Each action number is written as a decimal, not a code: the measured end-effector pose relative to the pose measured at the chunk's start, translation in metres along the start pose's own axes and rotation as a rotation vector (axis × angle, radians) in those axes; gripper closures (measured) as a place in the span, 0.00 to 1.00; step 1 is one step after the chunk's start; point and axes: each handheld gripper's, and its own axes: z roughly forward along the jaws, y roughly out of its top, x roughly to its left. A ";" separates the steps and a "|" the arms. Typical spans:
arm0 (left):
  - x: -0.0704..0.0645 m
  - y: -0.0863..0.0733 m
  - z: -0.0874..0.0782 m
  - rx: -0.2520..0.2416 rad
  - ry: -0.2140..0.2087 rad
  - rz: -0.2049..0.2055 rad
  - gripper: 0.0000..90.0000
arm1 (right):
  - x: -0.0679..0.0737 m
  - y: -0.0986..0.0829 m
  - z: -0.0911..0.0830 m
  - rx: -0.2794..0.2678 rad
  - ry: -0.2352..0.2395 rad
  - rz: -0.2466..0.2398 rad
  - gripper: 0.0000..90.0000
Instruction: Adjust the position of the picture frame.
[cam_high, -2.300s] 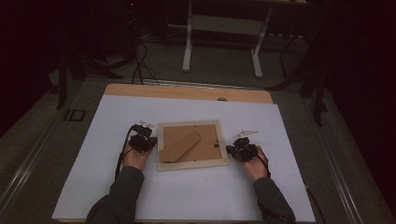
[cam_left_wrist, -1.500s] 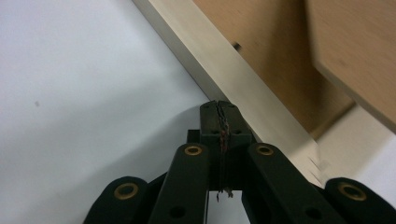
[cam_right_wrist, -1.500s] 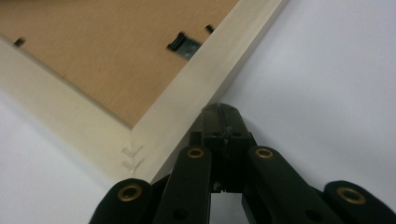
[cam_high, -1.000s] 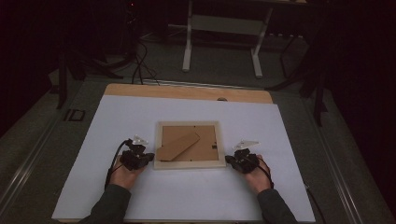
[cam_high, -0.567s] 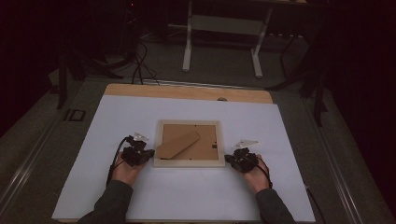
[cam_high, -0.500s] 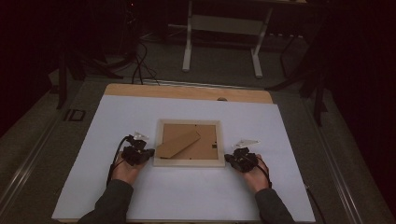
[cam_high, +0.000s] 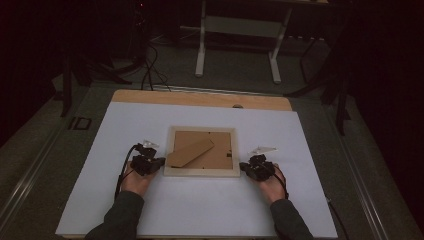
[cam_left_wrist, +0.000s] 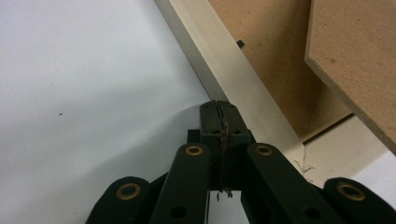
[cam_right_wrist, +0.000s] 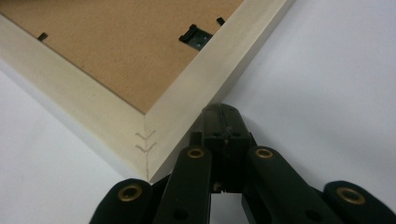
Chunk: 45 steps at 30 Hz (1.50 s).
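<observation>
The desk (cam_high: 320, 150), white on top with a bare wooden strip along its far edge, carries everything here. A picture frame (cam_high: 202, 171) lies face down near the middle of the desk, pale wood border around a brown backing board (cam_high: 220, 150). On that board rests the brown easel stand (cam_high: 190, 153), laid slantwise across the frame's left half.

The person's left hand (cam_high: 134, 181) comes in at the frame's near-left corner, and the right hand (cam_high: 272, 186) at the frame's near-right corner, both sleeves (cam_high: 116, 220) dark.

The left gripper (cam_high: 156, 163) sits just beside the frame's left rail, close to its near corner. In the left gripper view the gripper (cam_left_wrist: 220, 106) has its jaws pressed together with nothing between them, their tip at the outer side of the pale rail (cam_left_wrist: 233, 79).

The right gripper (cam_high: 245, 167) is just beside the frame's right rail near the near-right corner. In the right gripper view the gripper (cam_right_wrist: 223, 112) likewise has its jaws closed on nothing, tip right against the outer edge of the frame (cam_right_wrist: 187, 100); whether it touches cannot be told. A small black turn clip (cam_right_wrist: 195, 35) sits on the backing board close to the frame's right rail.
</observation>
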 end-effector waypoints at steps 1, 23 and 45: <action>0.000 0.000 0.000 0.000 0.001 0.001 1.00 | -0.001 0.001 0.000 0.002 0.002 0.001 1.00; 0.002 -0.001 0.001 -0.017 -0.031 -0.042 1.00 | -0.006 0.000 0.001 -0.032 0.004 0.005 1.00; 0.004 -0.002 -0.021 -0.116 -0.069 -0.047 0.88 | -0.009 -0.014 -0.038 -0.217 -0.068 0.035 0.85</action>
